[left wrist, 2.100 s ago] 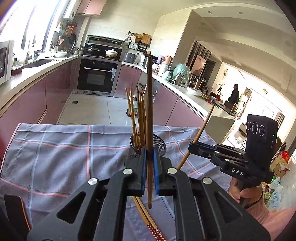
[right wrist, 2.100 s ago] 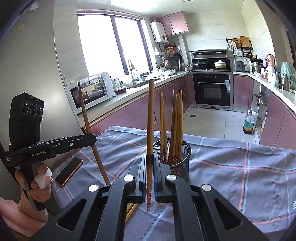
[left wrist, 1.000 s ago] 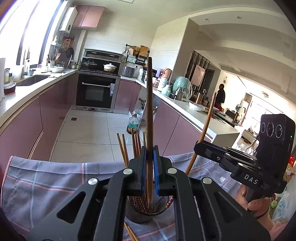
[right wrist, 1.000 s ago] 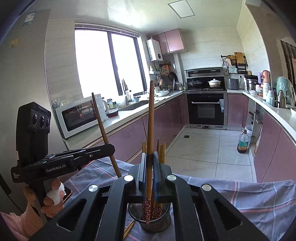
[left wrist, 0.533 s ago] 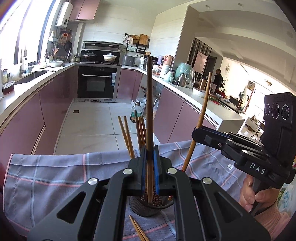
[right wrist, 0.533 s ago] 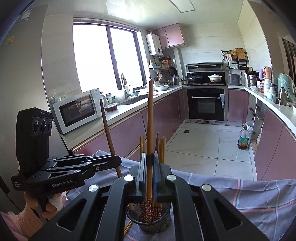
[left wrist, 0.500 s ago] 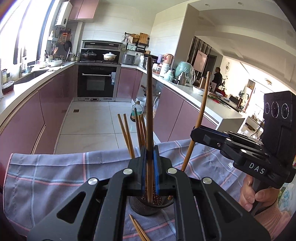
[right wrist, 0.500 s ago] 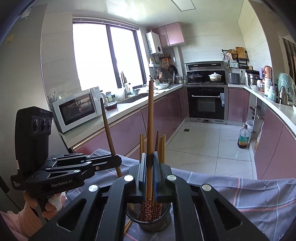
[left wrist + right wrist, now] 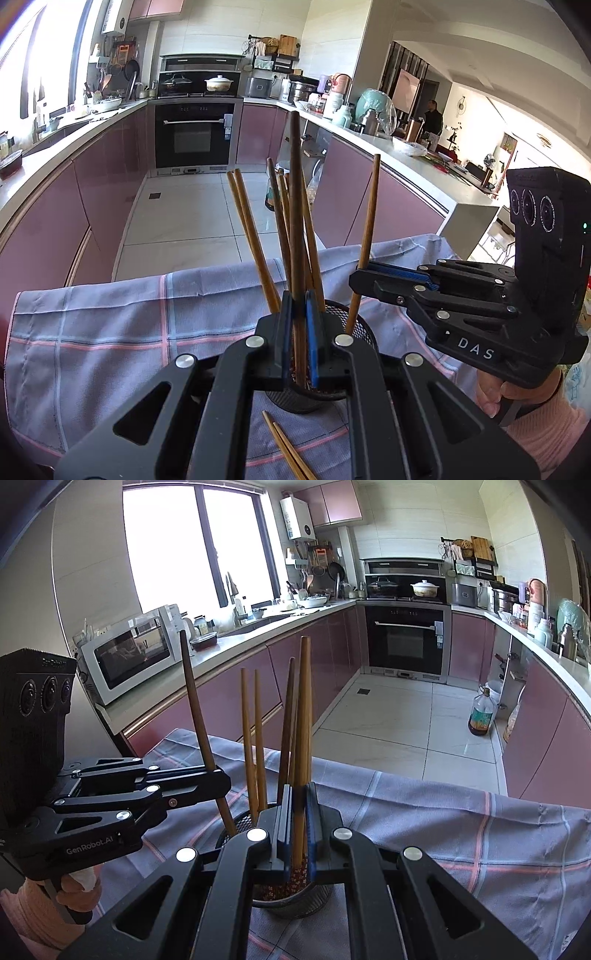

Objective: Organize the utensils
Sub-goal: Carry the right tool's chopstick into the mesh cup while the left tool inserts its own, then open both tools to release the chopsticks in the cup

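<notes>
A black mesh holder with several wooden chopsticks stands on the checked cloth; it also shows in the right wrist view. My left gripper is shut on a dark chopstick, upright, its lower end down inside the holder. My right gripper is shut on a lighter chopstick, its patterned end inside the holder. The right gripper also shows in the left wrist view, and the left gripper in the right wrist view.
Two loose chopsticks lie on the cloth just in front of the holder. Beyond the table's far edge are the kitchen floor, purple cabinets, an oven and a microwave.
Both grippers have lowered with their chopsticks, so the holder sits closer under the jaws and the chopstick ends reach deeper into it. Both stay shut.
</notes>
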### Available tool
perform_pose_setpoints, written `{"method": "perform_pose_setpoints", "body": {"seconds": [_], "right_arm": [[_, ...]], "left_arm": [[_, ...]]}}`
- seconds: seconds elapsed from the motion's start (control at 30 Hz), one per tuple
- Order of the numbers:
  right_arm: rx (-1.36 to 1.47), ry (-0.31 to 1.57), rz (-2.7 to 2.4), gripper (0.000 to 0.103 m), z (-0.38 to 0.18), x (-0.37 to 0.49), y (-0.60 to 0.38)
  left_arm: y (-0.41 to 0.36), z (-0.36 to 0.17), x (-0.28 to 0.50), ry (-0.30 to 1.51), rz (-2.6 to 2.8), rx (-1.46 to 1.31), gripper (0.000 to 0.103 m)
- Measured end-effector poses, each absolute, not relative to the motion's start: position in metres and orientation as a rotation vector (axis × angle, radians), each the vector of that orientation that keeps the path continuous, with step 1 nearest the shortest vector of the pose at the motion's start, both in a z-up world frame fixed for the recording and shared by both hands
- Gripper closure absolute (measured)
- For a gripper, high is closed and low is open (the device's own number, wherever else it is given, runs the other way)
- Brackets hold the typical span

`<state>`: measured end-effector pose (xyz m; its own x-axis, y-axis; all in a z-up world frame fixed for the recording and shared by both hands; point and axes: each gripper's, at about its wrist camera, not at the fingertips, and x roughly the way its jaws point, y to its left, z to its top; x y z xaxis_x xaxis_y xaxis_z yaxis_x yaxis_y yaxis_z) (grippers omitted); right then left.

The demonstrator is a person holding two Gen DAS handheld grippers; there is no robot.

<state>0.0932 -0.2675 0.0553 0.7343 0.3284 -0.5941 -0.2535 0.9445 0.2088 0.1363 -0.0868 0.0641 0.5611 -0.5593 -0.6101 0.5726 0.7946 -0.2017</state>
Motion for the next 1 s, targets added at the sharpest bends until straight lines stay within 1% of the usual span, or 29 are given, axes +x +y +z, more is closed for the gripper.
{"method": "perform_pose_setpoints", "body": {"seconds": [0.23, 0.3, 0.4, 0.47, 0.53, 0.6, 0.67, 0.73, 0.83, 1.0], "right_arm": [[0.125, 0.680, 0.311, 0.096, 0.051, 0.096, -0.265], [0.134, 0.676, 0.308, 0.093, 0.051, 0.094, -0.266], [0.143, 0.665, 0.314, 0.088, 0.053, 0.090, -0.268], [0.139, 0.653, 0.318, 0.083, 0.054, 0.083, -0.266], [0.131, 0.637, 0.332, 0.081, 0.056, 0.075, -0.264], [0.125, 0.629, 0.352, 0.080, 0.058, 0.066, -0.260], [0.117, 0.619, 0.377, 0.077, 0.059, 0.053, -0.256], [0.106, 0.620, 0.410, 0.075, 0.057, 0.042, -0.250], [0.097, 0.654, 0.456, 0.073, 0.045, 0.027, -0.239], [0.096, 0.799, 0.501, 0.071, 0.001, 0.017, -0.213]], "left_arm": [[-0.087, 0.043, 0.150, 0.747, -0.639, 0.009, 0.095], [-0.084, 0.038, 0.149, 0.746, -0.622, 0.012, 0.095], [-0.080, 0.033, 0.146, 0.741, -0.613, 0.010, 0.089], [-0.076, 0.033, 0.141, 0.725, -0.587, 0.020, 0.089], [-0.071, 0.034, 0.136, 0.707, -0.572, 0.023, 0.081], [-0.066, 0.033, 0.127, 0.688, -0.553, 0.028, 0.079], [-0.059, 0.034, 0.119, 0.672, -0.542, 0.030, 0.078], [-0.052, 0.032, 0.109, 0.659, -0.530, 0.031, 0.075], [-0.043, 0.029, 0.094, 0.656, -0.520, 0.041, 0.073], [-0.025, 0.007, 0.071, 0.671, -0.487, 0.056, 0.070]]}}
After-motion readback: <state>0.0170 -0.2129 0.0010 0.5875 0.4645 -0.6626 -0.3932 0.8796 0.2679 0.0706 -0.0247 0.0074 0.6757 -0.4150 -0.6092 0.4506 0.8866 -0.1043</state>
